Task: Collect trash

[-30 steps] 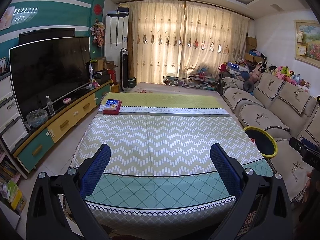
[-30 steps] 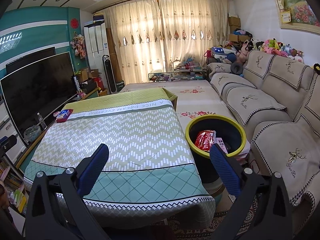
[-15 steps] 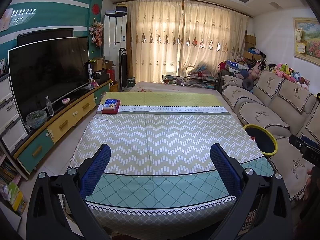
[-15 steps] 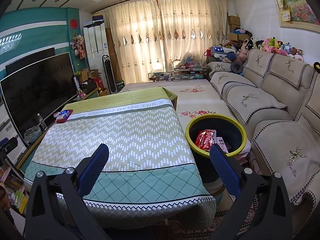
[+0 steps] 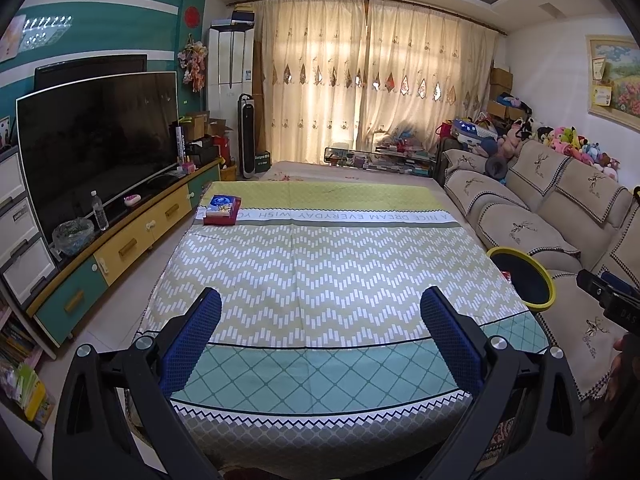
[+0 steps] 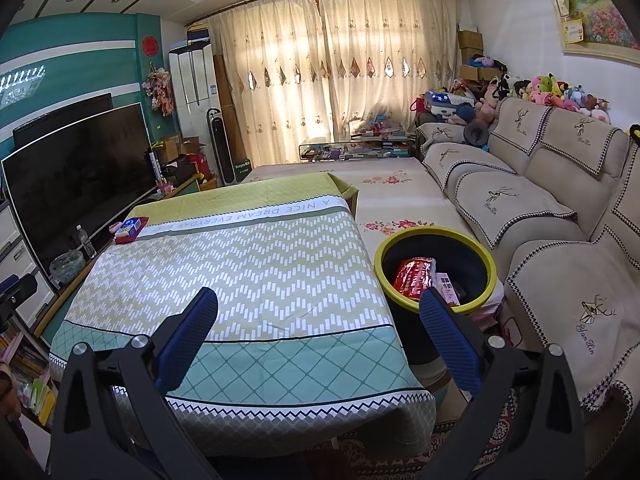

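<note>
A black bin with a yellow rim stands on the floor between the table and the sofa; it also shows in the left wrist view. Inside it lie a red wrapper and a small white and pink packet. A red and blue box lies at the far left corner of the table; it also shows in the right wrist view. My left gripper is open and empty above the table's near edge. My right gripper is open and empty, near the table's near right corner.
The table wears a green and white patterned cloth. A beige sofa runs along the right. A TV on a low cabinet stands left. A floral mat covers the floor beyond the table.
Both views have shifted only slightly. Both grippers remain open and empty, and nothing on the table or in the bin has moved.
</note>
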Motion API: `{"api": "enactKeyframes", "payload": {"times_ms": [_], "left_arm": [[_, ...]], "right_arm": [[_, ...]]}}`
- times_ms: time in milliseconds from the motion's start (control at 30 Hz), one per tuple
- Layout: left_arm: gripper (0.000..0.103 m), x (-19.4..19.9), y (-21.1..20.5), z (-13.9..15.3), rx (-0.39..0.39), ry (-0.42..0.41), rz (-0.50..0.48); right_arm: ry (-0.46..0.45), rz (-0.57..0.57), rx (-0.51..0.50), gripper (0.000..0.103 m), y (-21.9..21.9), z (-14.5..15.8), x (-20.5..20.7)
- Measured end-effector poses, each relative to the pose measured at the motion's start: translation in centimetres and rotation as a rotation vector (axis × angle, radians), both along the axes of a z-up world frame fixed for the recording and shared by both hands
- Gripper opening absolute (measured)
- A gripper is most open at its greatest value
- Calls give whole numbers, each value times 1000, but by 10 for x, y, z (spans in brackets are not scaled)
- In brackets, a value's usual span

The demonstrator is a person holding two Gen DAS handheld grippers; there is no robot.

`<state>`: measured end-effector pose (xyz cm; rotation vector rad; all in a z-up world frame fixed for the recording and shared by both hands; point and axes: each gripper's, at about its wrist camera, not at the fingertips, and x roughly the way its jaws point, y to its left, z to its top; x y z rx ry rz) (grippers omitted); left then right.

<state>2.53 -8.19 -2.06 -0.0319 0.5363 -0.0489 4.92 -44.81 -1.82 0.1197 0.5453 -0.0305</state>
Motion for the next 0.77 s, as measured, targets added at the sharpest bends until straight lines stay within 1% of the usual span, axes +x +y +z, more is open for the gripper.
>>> {"api": "enactKeyframes", "payload": {"times_ms": [200, 500, 633, 700, 767], "left_arm": [[98, 2, -2, -1, -4, 7, -4], [98, 13, -9, -8, -7, 24, -39], [98, 41, -5, -18, -25, 92, -48], [98, 64, -2, -27, -13, 114, -28], [98, 87, 2, -35, 11, 122, -3]], "right_arm": [[8, 3, 2, 96, 0, -3, 1], [18, 8, -1, 96, 0, -6, 6], [40, 53, -13, 96, 5, -10, 26], [62, 70, -18, 96, 7, -14, 47], [99, 88, -26, 96, 12, -22, 76]]}}
